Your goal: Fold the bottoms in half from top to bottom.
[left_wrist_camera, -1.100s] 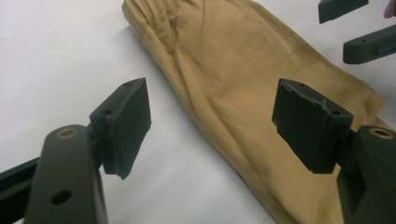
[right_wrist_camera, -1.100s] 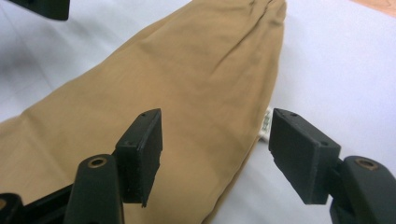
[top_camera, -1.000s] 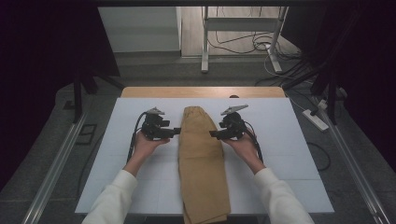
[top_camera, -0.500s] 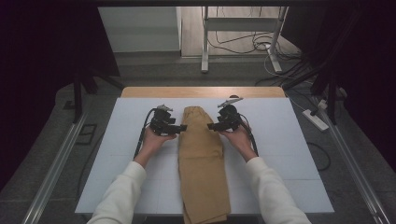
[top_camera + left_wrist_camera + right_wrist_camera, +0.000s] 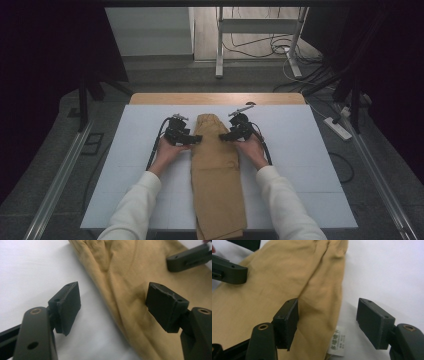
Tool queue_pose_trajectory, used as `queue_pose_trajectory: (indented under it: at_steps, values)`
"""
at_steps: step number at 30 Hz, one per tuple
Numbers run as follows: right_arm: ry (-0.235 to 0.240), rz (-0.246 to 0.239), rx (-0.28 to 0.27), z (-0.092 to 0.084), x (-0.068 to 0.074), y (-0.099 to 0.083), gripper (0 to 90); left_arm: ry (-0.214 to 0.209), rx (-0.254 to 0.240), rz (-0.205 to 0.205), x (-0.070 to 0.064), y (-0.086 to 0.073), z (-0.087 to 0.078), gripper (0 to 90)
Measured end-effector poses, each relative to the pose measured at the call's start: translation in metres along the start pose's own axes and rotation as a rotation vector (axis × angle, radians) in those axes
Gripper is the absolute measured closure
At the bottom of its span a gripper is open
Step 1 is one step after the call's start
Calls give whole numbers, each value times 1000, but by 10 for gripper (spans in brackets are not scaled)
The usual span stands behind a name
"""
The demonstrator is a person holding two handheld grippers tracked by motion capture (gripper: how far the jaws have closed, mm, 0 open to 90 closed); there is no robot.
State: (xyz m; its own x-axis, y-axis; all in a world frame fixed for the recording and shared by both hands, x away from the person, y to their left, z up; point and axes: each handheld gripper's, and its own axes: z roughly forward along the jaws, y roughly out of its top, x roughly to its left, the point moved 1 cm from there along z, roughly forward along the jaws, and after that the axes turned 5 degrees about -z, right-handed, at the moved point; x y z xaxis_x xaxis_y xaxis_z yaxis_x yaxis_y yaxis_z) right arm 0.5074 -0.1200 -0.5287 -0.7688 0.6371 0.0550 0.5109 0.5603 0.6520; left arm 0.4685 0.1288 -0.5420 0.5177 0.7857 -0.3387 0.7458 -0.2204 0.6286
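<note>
Tan trousers (image 5: 217, 175), folded lengthwise, lie down the middle of the white table (image 5: 310, 165), from near its far edge to its front edge. My left gripper (image 5: 196, 138) points in at their left side near the far end, and my right gripper (image 5: 223, 136) points in at the right side opposite. In the left gripper view the left gripper (image 5: 113, 306) stands open, with the trousers' edge (image 5: 130, 302) between its pads. In the right gripper view the right gripper (image 5: 329, 322) is open astride the other edge (image 5: 322, 305), where a white label (image 5: 336, 341) sticks out.
A wooden strip (image 5: 215, 98) runs along the table's far edge. Beyond it stand metal frame legs (image 5: 219, 45) and loose cables on the floor, with a power strip (image 5: 339, 128) at the right. Wide white surface lies on both sides of the trousers.
Both hands have moved a little toward the far end of the trousers and sunk closer to the table. The jaws stand as wide as before.
</note>
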Motion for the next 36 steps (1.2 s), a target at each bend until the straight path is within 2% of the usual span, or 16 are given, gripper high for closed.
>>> queue_pose_trajectory:
  at_steps: [4, 10, 12, 13, 16, 19, 22, 25, 30, 36]
  values:
    - [-5, -10, 10, 3, 2, 0, 326, 27, 16, 25, -3, -1, 7, 273]
    - [-14, -27, 5, 5, 4, 0, 336, 15, 15, 28, -4, -1, 8, 313]
    - [7, -33, -2, 5, 7, 0, 439, -26, 14, 23, -5, -2, 9, 387]
    - [30, -38, -3, 5, 9, 0, 491, -29, 15, 25, -5, -2, 9, 413]
    - [18, -69, 11, 5, 14, 1, 602, -1, 32, 40, -7, -2, 7, 549]
    - [18, -80, 16, 3, 13, 1, 751, -10, 48, 37, -5, -3, 6, 719]
    - [52, -66, 4, 1, 10, -1, 799, -20, 53, 51, -6, -4, 5, 789]
    - [61, -60, -9, 1, 10, -2, 814, -16, 50, 61, -7, -4, 5, 815]
    - [53, -94, -18, -3, 13, -1, 826, -8, 37, 85, -11, -2, 0, 827]
    - [31, -107, -35, -11, 15, 1, 833, -23, 6, 86, -13, 2, -7, 836]
